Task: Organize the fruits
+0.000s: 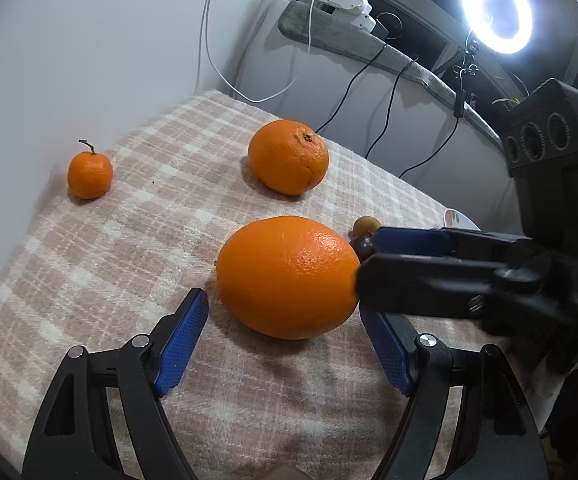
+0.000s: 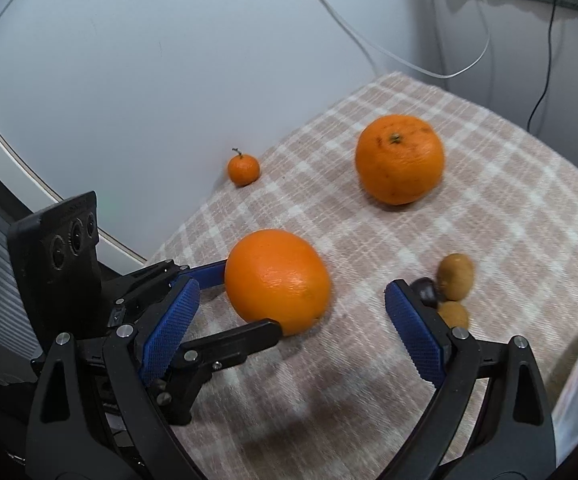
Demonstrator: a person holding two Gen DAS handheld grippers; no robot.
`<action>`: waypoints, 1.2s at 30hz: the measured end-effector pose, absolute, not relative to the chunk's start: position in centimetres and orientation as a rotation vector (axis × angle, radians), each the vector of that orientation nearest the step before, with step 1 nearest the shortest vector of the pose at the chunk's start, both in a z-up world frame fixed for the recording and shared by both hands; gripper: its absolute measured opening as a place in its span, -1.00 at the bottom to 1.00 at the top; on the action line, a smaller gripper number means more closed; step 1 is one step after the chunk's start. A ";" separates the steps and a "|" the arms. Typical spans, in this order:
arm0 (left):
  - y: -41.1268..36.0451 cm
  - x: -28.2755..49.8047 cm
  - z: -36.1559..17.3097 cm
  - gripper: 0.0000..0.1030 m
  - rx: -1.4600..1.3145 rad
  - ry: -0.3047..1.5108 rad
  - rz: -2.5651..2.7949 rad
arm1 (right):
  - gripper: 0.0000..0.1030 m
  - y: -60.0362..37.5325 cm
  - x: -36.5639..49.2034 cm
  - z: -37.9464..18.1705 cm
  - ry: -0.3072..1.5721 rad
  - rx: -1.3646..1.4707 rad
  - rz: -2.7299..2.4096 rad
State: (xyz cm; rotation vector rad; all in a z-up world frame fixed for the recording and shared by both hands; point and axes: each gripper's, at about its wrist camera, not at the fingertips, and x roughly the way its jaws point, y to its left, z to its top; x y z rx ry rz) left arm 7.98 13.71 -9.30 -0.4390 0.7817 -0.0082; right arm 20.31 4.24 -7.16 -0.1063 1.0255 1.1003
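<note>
Left hand-held gripper [image 1: 285, 314] gaping around the large orange [image 1: 288, 277] on the plaid-covered table [image 1: 89, 264], pads apparently not pressing; right hand-held gripper [image 2: 293, 304] spread wide, empty; no legible writing.

a lit ring light [image 1: 497, 10] stands beyond the checked cloth [image 1: 101, 264], white cables [image 1: 209, 40] hanging behind.

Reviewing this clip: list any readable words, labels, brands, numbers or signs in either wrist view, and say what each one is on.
None can be read.
The white card at the right edge of the right wrist view carries a printed picture with an orange patch, too blurred and cropped to show any text.
The large orange, the checked cloth, the ring light and the black camera housings show no lettering.
</note>
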 end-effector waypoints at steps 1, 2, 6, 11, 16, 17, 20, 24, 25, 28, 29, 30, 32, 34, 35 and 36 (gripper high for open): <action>13.7 8.0 -9.3 0.53 -0.440 0.782 -0.010 | 0.86 4.5 20.3 -7.4 1.033 -0.108 1.104; 13.7 8.1 -9.4 0.53 -0.441 0.783 -0.012 | 0.86 4.7 20.3 -7.6 1.040 -0.110 1.109; 13.6 8.4 -9.5 0.54 -0.439 0.787 -0.021 | 0.86 5.6 20.3 -8.1 1.059 -0.113 1.128; 13.6 8.7 -9.6 0.54 -0.438 0.790 -0.030 | 0.86 6.4 20.5 -8.5 1.072 -0.107 1.136; 13.6 8.8 -9.7 0.54 -0.444 0.798 -0.030 | 0.80 6.8 20.4 -8.9 1.088 -0.116 1.141; 13.6 8.8 -9.7 0.54 -0.444 0.800 -0.029 | 0.72 6.8 20.3 -9.0 1.093 -0.116 1.144; 13.4 8.9 -9.7 0.54 -0.435 0.805 -0.026 | 0.57 6.8 20.3 -9.3 1.105 -0.113 1.149; 13.2 8.9 -9.6 0.50 -0.422 0.804 -0.022 | 0.49 6.9 20.2 -9.5 1.107 -0.114 1.143; 13.3 8.9 -9.6 0.50 -0.421 0.804 -0.021 | 0.48 6.9 20.2 -9.5 1.106 -0.115 1.139; 13.2 8.9 -9.5 0.50 -0.415 0.801 -0.017 | 0.43 6.8 20.2 -9.6 1.103 -0.113 1.135; 13.1 8.9 -9.5 0.50 -0.411 0.801 -0.014 | 0.42 6.8 20.2 -9.6 1.102 -0.110 1.133; 13.1 8.9 -9.4 0.50 -0.407 0.800 -0.011 | 0.42 6.7 20.2 -9.6 1.101 -0.106 1.133; 12.9 8.9 -9.4 0.50 -0.394 0.800 -0.006 | 0.42 6.6 20.1 -9.6 1.097 -0.102 1.131; 12.8 8.9 -9.3 0.50 -0.387 0.797 -0.002 | 0.42 6.6 20.0 -9.5 1.092 -0.104 1.128; 12.8 8.9 -9.2 0.50 -0.386 0.796 -0.001 | 0.42 6.5 19.9 -9.5 1.090 -0.103 1.127; 12.7 8.8 -9.2 0.50 -0.383 0.794 -0.001 | 0.42 6.5 19.9 -9.4 1.089 -0.103 1.127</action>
